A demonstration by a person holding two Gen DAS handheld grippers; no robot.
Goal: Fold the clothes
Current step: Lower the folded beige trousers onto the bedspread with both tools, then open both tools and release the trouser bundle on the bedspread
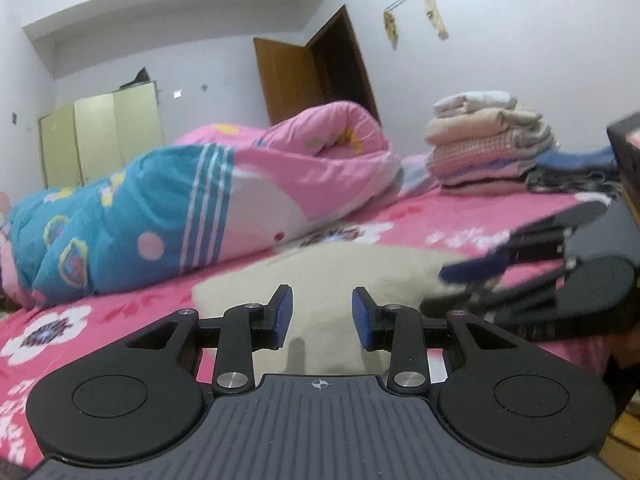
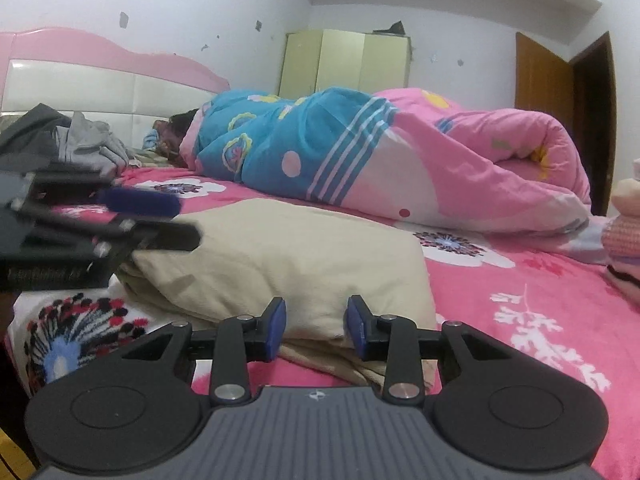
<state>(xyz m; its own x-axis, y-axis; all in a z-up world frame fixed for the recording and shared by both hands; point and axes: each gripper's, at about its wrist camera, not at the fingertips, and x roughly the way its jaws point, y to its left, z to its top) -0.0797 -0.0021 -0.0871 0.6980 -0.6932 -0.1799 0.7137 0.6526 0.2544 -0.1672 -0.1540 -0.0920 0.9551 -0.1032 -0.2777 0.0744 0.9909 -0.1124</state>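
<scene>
A cream garment (image 2: 288, 256) lies folded into a thick pad on the pink flowered bed sheet (image 2: 532, 280). My right gripper (image 2: 316, 326) sits low at its near edge. Its blue pads stand apart and nothing is pinched between them. My left gripper (image 2: 176, 220) comes in blurred from the left at the garment's far left corner. In the left wrist view the cream garment (image 1: 348, 272) spreads just ahead of my left gripper (image 1: 322, 316), which is open and empty. The right gripper (image 1: 452, 286) shows blurred at the right, by the cloth's edge.
A rolled pink and blue quilt (image 2: 360, 152) lies across the bed behind the garment. Folded clothes are stacked (image 1: 480, 144) at the far right. Loose grey clothes (image 2: 80, 140) are heaped by the pink headboard (image 2: 100, 76). A pale wardrobe (image 2: 344, 64) and a brown door (image 1: 288, 76) stand beyond.
</scene>
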